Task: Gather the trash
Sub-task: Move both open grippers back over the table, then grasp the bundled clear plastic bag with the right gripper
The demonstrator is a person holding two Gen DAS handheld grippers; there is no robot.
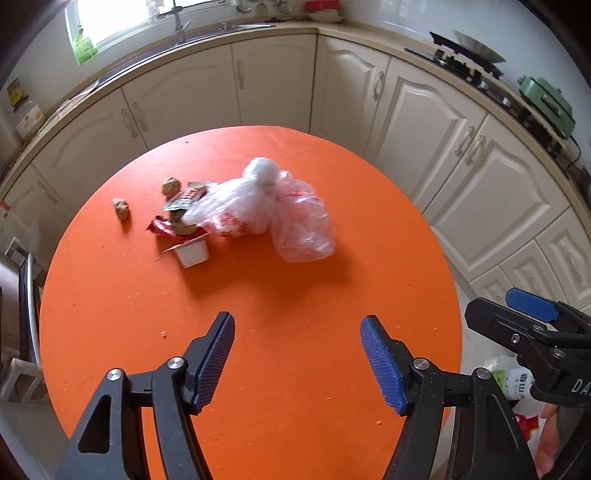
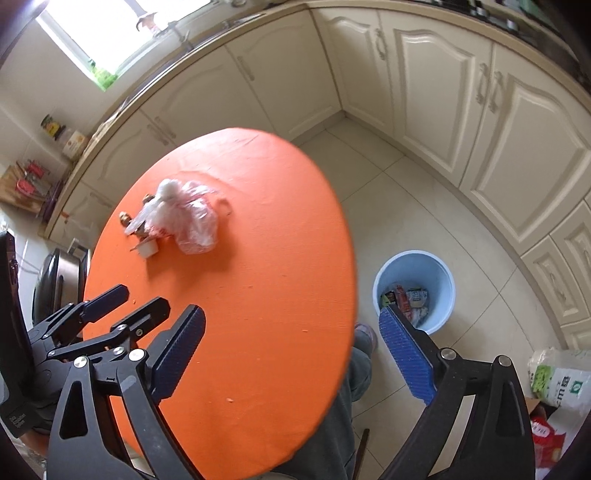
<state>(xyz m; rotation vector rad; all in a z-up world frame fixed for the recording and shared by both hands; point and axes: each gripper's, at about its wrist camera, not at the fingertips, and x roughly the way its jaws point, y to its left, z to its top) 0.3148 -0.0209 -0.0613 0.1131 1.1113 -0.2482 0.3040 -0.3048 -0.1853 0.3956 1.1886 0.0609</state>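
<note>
Both tongs, left (image 1: 297, 360) and right (image 2: 293, 354), hang open and empty over the orange worktop (image 1: 258, 369), so next comes grabbing the plastic bag (image 1: 280, 218) for the blue bin (image 2: 413, 288).

We see cream cabinets (image 2: 436, 92) curving round a pale tiled floor (image 2: 413, 221), daylight pouring through the window (image 1: 122, 14) above the sink (image 1: 243, 26)
</note>
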